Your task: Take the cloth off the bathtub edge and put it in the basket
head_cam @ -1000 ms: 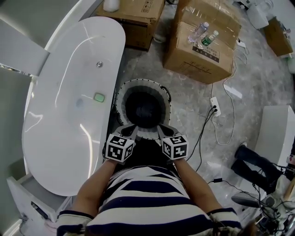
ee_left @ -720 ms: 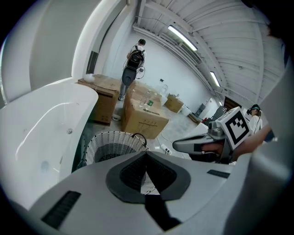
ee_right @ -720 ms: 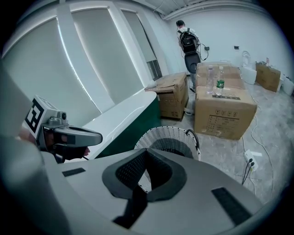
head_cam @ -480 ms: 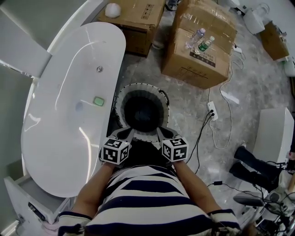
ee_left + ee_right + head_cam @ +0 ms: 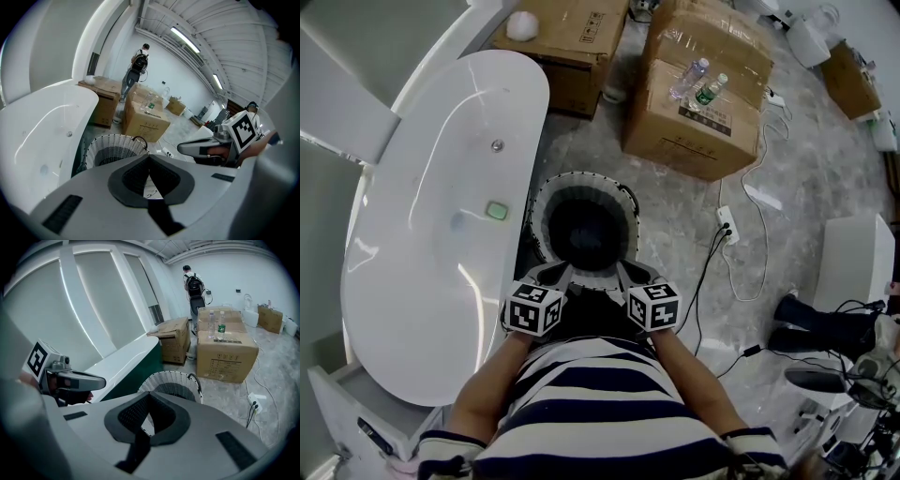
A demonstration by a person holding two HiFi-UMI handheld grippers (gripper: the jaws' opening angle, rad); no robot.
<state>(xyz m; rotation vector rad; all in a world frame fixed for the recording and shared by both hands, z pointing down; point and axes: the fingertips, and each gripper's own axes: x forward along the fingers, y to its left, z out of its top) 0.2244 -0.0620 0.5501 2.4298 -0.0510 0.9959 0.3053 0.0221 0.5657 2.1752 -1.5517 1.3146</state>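
- Head view: the white bathtub (image 5: 412, 281) runs down the left side, and the woven basket (image 5: 540, 208) stands on the floor (image 5: 675, 206) right up against the tub's long edge.
- Both grippers are over the near rim of the basket, the left claw (image 5: 553, 274) and right claw (image 5: 628, 272) side by side, with the marker cubes just in front of a striped shirt (image 5: 609, 403).
- From up here the inside of the basket is just dark. I can't tell if that's the cloth lying in there.
- Only this view shows the small green thing (image 5: 496, 211) on the tub floor.
- Left gripper view: here you get the claw (image 5: 149, 155) properly. The tips are pressed together with nothing in between, and the basket (image 5: 105, 143) sits just past them.
- The other gripper pokes in from the right, cube and all.
- This one also shows a person with a backpack (image 5: 137, 63) standing way back by the cardboard boxes (image 5: 143, 122), who the head view misses.
- Right gripper view: same deal, with this claw (image 5: 149, 393) closed tip to tip and empty, and the basket (image 5: 171, 378) right beyond it.
- It shows the tub's dark green outer side (image 5: 136, 373), which the other two views don't.
- Two bottles (image 5: 221, 329) stand on the nearest box (image 5: 225, 357), and a power strip (image 5: 253, 404) lies on the floor to the right.
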